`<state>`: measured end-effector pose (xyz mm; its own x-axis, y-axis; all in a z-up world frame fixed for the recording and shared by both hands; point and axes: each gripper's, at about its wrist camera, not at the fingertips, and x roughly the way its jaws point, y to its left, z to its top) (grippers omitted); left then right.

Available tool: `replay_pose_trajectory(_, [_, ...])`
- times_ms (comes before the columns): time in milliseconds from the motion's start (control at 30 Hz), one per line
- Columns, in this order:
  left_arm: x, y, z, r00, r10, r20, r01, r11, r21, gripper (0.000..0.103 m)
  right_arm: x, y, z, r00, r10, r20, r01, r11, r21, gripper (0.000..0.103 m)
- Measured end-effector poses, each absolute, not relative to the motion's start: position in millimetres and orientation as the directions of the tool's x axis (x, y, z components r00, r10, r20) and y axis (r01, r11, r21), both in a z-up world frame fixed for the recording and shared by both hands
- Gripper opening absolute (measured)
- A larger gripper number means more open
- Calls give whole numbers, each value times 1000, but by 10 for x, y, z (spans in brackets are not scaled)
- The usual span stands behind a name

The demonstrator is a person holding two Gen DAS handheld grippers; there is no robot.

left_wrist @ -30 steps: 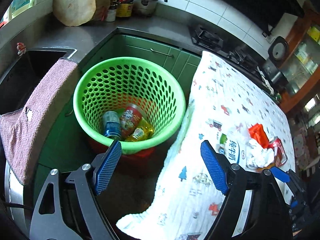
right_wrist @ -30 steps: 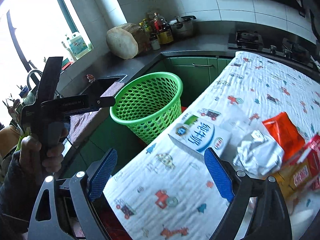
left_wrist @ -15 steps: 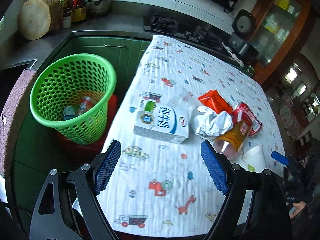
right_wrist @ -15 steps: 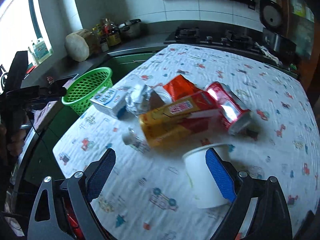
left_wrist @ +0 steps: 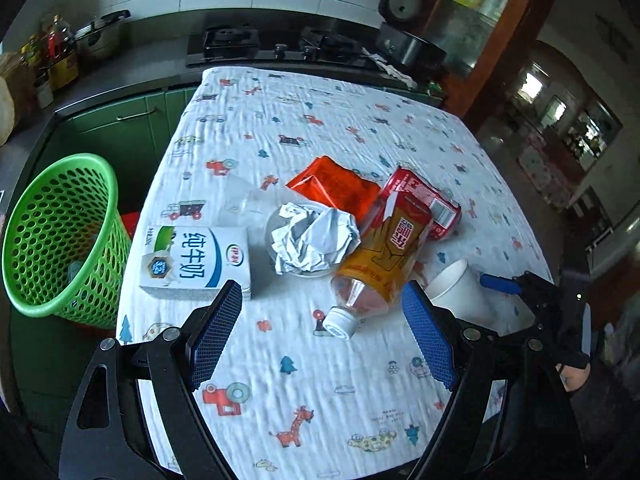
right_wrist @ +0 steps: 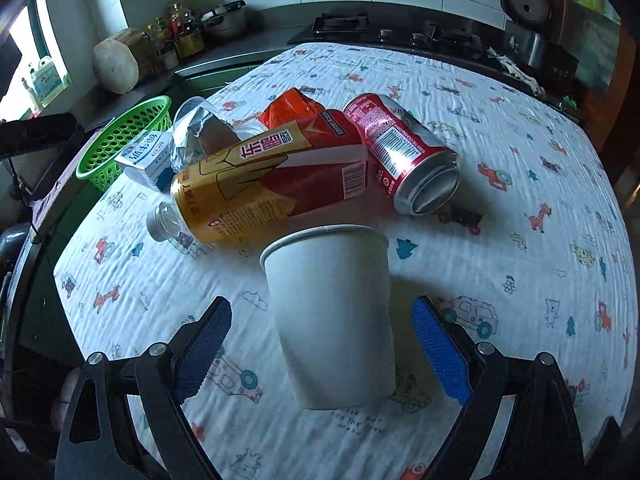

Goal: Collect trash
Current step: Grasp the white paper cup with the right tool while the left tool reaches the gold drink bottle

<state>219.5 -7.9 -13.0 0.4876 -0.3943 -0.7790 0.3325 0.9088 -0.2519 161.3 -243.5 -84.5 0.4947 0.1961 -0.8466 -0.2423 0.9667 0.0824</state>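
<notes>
Trash lies on a table with a printed white cloth: a milk carton, crumpled paper, an orange wrapper, a yellow-red bottle, a red can and a white paper cup. My left gripper is open above the near table, just short of the bottle's cap. My right gripper is open with the upright paper cup between its jaws, not touching. The bottle and can lie behind the cup.
A green perforated basket stands on the floor left of the table, with items inside. Green cabinets, a dark counter with a stove and a cooker lie beyond the table. The right gripper shows at the table's right edge.
Both grippers have swung from the basket side to the table. The left gripper now faces the trash pile. The right gripper has closed in around the paper cup.
</notes>
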Motion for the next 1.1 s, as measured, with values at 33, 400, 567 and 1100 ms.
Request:
replay_pose_trajectory(33, [2212, -131, -133, 480, -399, -781, 347, 904, -249, 81, 1637, -2433, -875, 489, 194, -850, -242, 967, 82, 88])
replay_pose_trajectory(400, [2449, -782, -236, 401, -422, -813, 514, 838, -181, 81, 1586, -2542, -953, 482, 219, -848, -190, 971, 143, 64])
replay_pose_trajectory(567, [2567, -1089, -303, 373, -414, -830, 577, 804, -142, 81, 1404, -2626, -844, 507, 225, -832, -158, 973, 168, 64])
replay_pose_trajectory(1100, [2893, -1693, -768, 304, -291, -907, 680, 733, -7, 85, 881, -2915, -670, 557, 199, -806, -29, 975, 221, 64])
